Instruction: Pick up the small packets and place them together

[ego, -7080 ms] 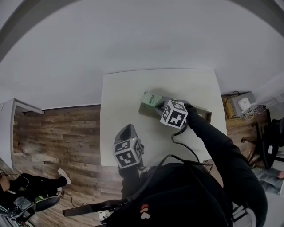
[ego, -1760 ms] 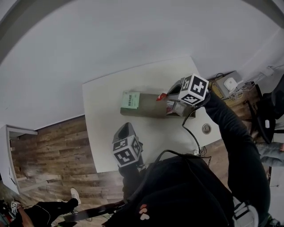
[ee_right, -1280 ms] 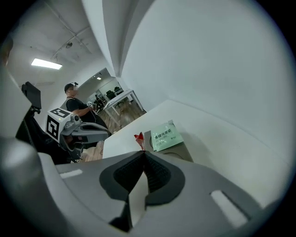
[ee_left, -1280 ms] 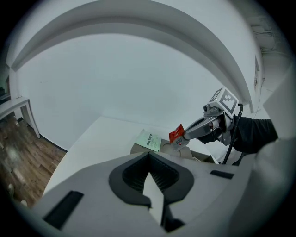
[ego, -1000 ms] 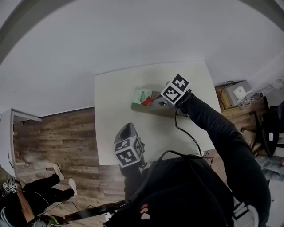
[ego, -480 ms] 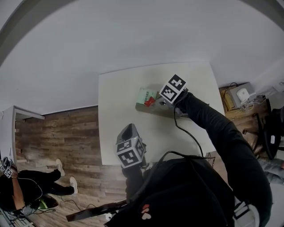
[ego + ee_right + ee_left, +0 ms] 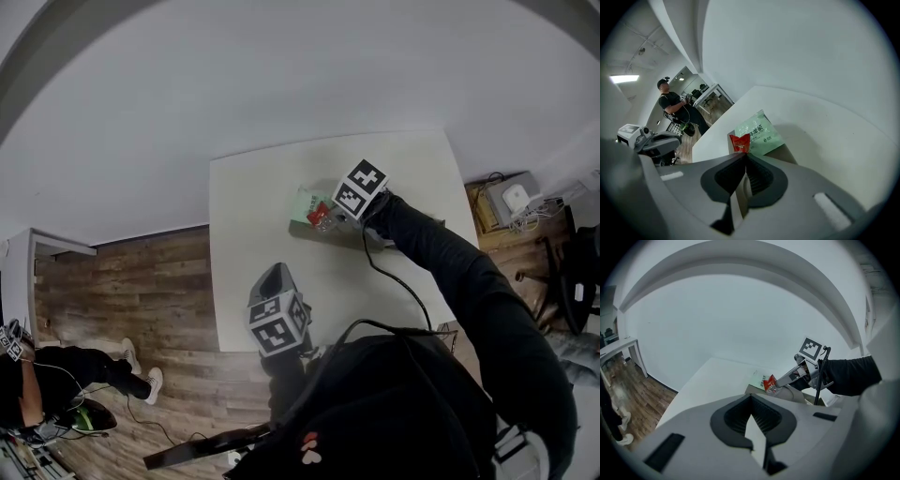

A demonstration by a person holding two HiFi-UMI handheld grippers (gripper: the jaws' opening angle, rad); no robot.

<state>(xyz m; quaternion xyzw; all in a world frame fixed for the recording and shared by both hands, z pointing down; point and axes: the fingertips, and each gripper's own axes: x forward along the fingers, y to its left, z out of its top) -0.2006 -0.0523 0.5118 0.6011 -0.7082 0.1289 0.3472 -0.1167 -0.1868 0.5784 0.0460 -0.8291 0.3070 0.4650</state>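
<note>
White worktop (image 7: 253, 253) against a plain white wall, wood-plank floor (image 7: 122, 281) around it.

Item 1. Right gripper (image 7: 743, 152): jaws closed on a small red packet (image 7: 740, 142), pinched by one end at the very tips. The rest of the packet sticks out past the jaws. Its look: bright red, crinkled, with a notched far edge and faint pale print. The left gripper view shows a clearer, silvery part at its lower end.

Item 2. Pale green packet (image 7: 761, 133): directly beyond the right jaws, behind and under the red one. It is flat and rectangular with dark print, and lies on one end of a flat brown box (image 7: 349, 236). Whether the red packet touches it cannot be told.

Item 3. Flat brown box: below and to the right of the right jaws, lying on the worktop.

Item 4. Left gripper (image 7: 751, 397): jaws together with nothing between them, over the near edge of the worktop. The box and both packets are well ahead of the jaws and to their right.

Item 5. Far left of the right jaws, off the worktop: a standing person (image 7: 670, 105) in dark clothes beside a desk (image 7: 710, 98).
</note>
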